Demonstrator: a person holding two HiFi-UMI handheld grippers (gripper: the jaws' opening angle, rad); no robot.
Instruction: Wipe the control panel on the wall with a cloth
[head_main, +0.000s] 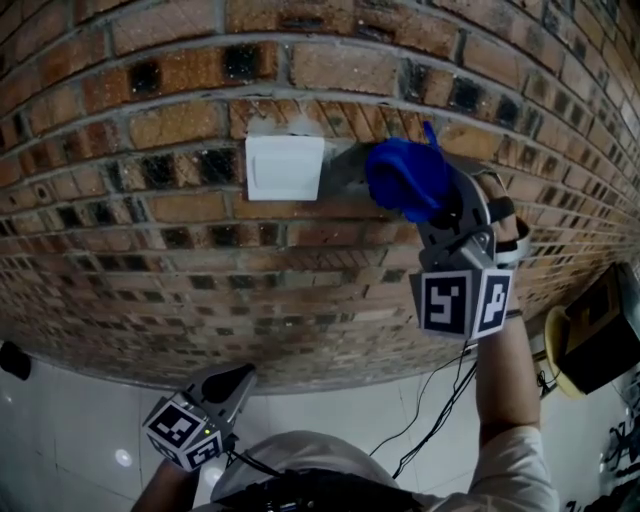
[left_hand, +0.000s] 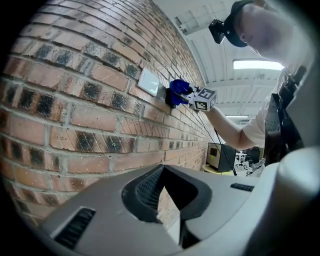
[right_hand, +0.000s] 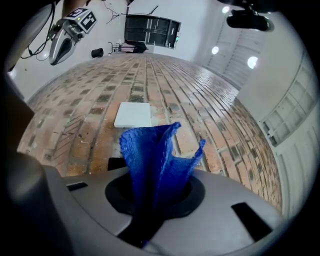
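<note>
The right claw pinches the blue cloth, seemingly soft and light, at its bunched fold beside the control panel; the left claw is pressed together.

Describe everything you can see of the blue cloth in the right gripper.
The blue cloth looks like soft, fuzzy microfibre, evenly blue. It is bunched and folded, its lower part pinched between the jaws of the right gripper, which is shut on it. Two loose corners stand up past the jaws toward the red brick wall. In the head view it sits just right of the white square control panel, apart from it. Whether it touches the brick cannot be told.
</note>
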